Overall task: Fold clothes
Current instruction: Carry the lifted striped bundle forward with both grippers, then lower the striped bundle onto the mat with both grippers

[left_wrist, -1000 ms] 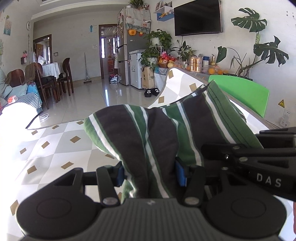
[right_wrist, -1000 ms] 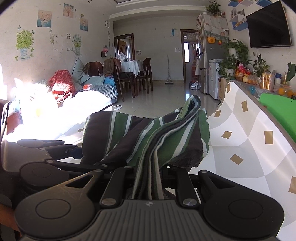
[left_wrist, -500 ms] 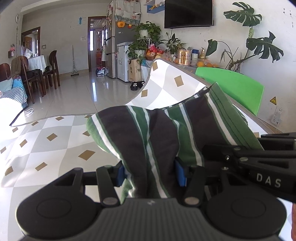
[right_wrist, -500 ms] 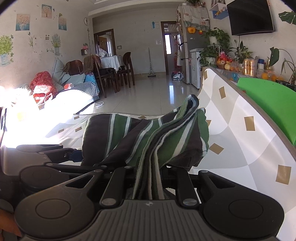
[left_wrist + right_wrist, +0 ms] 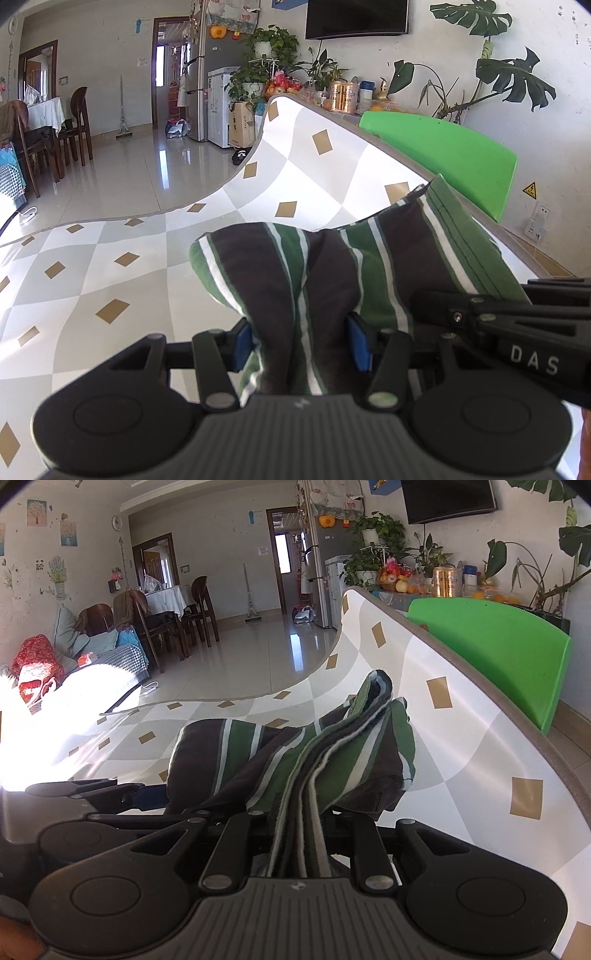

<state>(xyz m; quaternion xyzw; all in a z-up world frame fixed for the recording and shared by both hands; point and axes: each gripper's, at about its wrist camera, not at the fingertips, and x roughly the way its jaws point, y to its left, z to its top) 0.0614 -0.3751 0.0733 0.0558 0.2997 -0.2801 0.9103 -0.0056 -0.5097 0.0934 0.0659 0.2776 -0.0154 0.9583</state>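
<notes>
A folded garment with green, dark brown and white stripes [image 5: 332, 273] hangs bunched over a table with a white, grey and tan diamond cloth [image 5: 110, 273]. My left gripper [image 5: 301, 345] is shut on a thick fold of it, blue pads pressed on either side. My right gripper [image 5: 301, 834] is shut on several stacked layers of the same garment [image 5: 295, 753], its fingertips hidden under the cloth. The right gripper's black body [image 5: 509, 332] lies close at the right in the left wrist view, and the left gripper [image 5: 110, 797] shows at the left in the right wrist view.
A green chair back [image 5: 443, 155] stands behind the table's far edge [image 5: 480, 686]. Beyond it are a counter with cans and fruit [image 5: 343, 96], leafy plants [image 5: 509, 74] and a wall TV [image 5: 354, 18]. Dining chairs [image 5: 173, 616] and tiled floor lie to the left.
Both grippers have travelled together across the table with the garment, sinking a little; the far table edge and green chair now look closer. The grips have not changed.
</notes>
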